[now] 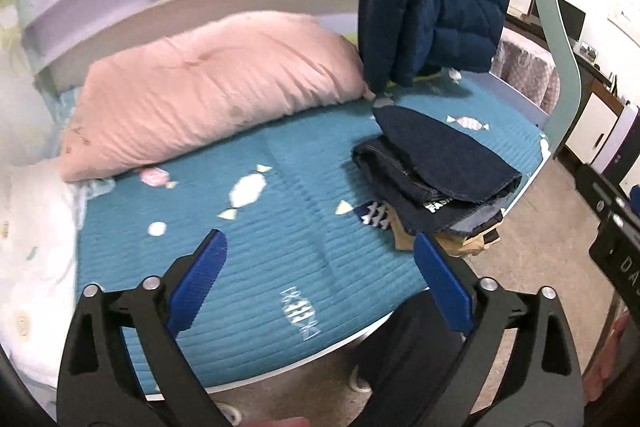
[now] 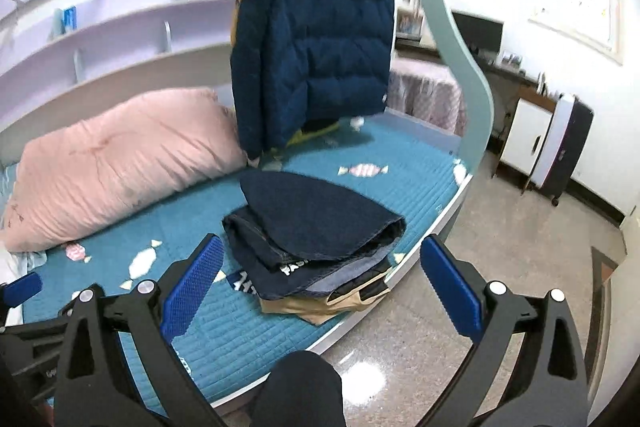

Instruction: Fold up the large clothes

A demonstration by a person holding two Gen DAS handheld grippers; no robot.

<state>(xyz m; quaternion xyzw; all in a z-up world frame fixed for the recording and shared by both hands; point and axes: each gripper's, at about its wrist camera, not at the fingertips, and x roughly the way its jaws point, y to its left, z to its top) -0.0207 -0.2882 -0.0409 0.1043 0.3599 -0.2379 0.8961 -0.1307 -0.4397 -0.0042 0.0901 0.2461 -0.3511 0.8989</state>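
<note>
Above bed (image 1: 280, 259), both grippers agape

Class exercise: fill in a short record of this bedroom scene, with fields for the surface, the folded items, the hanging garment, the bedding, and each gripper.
Surface: bed with teal quilted cover
Folded items: stack of folded clothes near the bed's edge, dark denim on top, tan piece at the bottom
Hanging garment: navy and yellow puffer jacket, above the bed's far end
Bedding: pink pillow
Left gripper: open, empty
Right gripper: open, empty
</note>
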